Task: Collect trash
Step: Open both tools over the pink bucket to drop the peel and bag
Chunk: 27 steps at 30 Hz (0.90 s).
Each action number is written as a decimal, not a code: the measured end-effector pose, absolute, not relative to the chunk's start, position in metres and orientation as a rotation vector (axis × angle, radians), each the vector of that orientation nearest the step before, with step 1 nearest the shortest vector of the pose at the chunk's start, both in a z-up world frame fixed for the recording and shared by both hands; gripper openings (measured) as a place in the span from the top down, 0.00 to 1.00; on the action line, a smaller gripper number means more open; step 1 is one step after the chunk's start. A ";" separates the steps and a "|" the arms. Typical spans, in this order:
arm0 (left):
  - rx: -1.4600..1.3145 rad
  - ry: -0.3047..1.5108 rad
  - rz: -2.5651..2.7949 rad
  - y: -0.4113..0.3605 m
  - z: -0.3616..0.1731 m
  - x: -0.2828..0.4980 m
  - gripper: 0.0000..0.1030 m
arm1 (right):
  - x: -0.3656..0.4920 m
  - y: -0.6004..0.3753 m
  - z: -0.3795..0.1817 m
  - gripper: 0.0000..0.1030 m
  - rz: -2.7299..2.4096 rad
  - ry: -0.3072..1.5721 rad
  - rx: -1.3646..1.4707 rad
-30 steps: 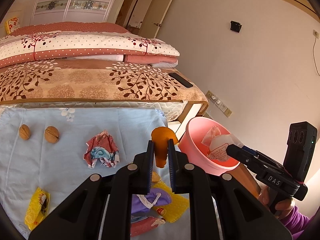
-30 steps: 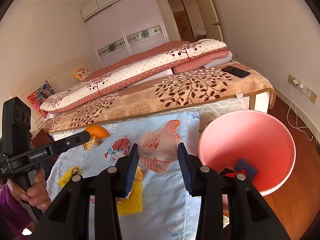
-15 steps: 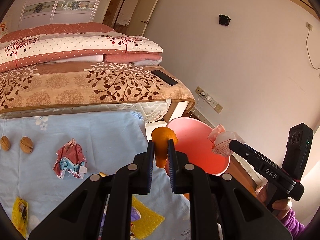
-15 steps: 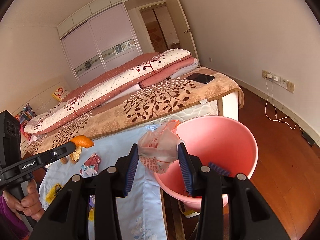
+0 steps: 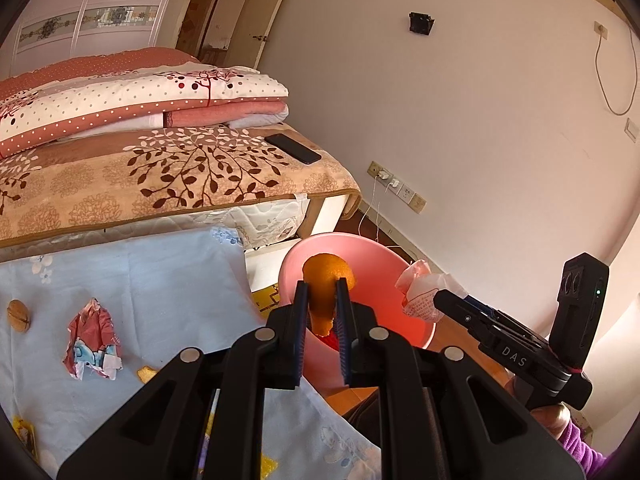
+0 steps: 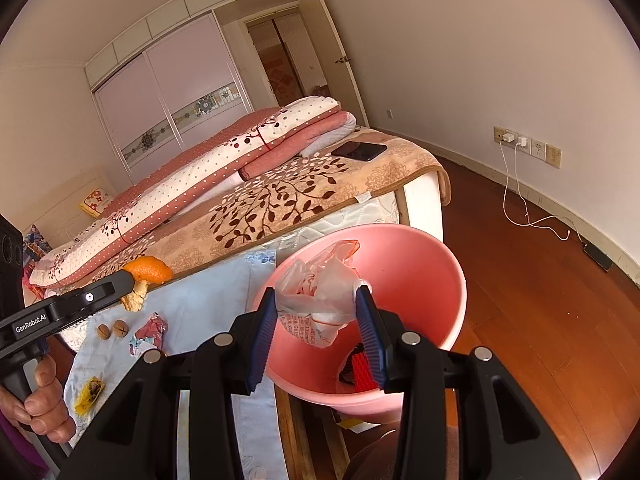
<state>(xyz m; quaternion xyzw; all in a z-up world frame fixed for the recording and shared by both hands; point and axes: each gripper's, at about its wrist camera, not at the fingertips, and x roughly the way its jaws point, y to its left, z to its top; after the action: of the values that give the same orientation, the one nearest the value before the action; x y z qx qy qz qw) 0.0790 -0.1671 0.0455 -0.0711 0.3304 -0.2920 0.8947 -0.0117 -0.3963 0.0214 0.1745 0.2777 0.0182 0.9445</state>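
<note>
We bring two pieces of trash to the pink bin [image 6: 448, 264].
Our right gripper [image 6: 316, 312], clamping the crumpled plastic bag [image 6: 320, 296], hangs over the bin; our left gripper [image 5: 322, 300], pinching orange peel [image 5: 326, 280], sits nearer its rim.

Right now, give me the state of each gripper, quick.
Left gripper: closed on the orange peel.
Right gripper: closed on the crumpled plastic bag, above the pink bucket.

The bucket [image 6: 448, 280] stands on the floor [image 6: 540, 280] at the right edge of the cloth-covered bench [image 5: 160, 280], with the bed [image 5: 160, 176] behind both. On the bench lie a crumpled wrapper [image 5: 92, 340] and, left of it, a walnut [image 5: 19, 315]. A phone [image 6: 359, 150] rests on the bed's far corner.
</note>
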 end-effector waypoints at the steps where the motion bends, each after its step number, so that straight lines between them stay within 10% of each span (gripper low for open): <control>1: -0.144 0.689 -0.611 -0.171 0.045 0.080 0.87 | -0.011 -0.398 0.020 0.62 0.034 0.569 0.359; 22: -0.131 0.827 -0.650 -0.230 0.009 0.119 0.87 | -0.004 -0.420 -0.007 0.61 -0.001 0.617 0.416; 27: -0.159 0.862 -0.656 -0.233 0.004 0.127 0.71 | -0.003 -0.423 -0.011 0.61 -0.006 0.621 0.422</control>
<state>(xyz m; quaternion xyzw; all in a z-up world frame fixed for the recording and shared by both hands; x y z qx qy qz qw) 0.1266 -0.2329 0.0039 -0.0755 0.4099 -0.3118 0.8539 -0.0028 -0.4228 -0.0111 0.2063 0.3034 -0.0030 0.9303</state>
